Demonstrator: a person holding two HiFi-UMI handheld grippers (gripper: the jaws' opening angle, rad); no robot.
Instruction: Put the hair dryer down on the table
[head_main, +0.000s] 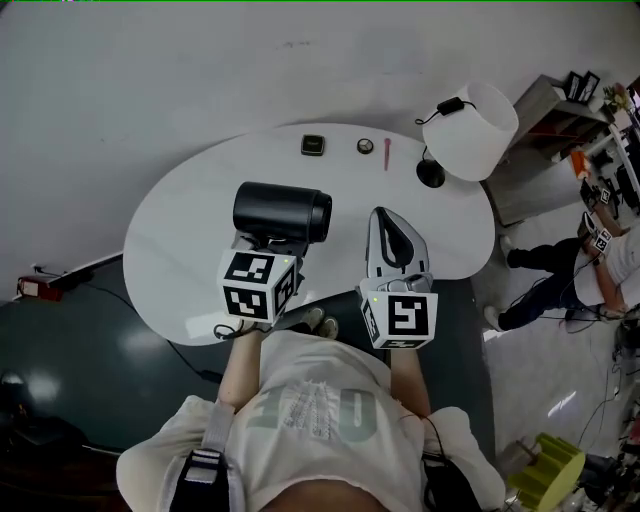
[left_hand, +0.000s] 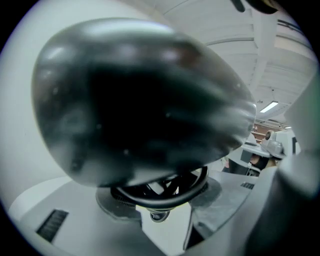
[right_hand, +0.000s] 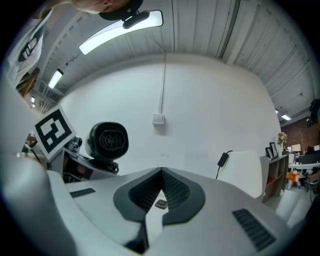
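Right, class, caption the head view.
Left tongs hold the black hair dryer over the white table; right tongs closed, empty.

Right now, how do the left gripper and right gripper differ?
The left gripper grips the black hair dryer; the right gripper holds nothing. The left gripper's fingers stand apart around it; the right gripper's fingers meet at the tips. Both hang over the white table.

I count one table (head_main: 190, 230). Along the table's far edge there are three small things: one black square (head_main: 312, 144), one round disc (head_main: 366, 146) and one red stick (head_main: 386, 153). At the table's right end there is one lamp (head_main: 478, 128). Over the table's near edge I have two grippers, the left gripper (head_main: 262, 243) and the right gripper (head_main: 383, 216), and one dryer (head_main: 282, 212). Right of the table there is one other person (head_main: 600, 262).
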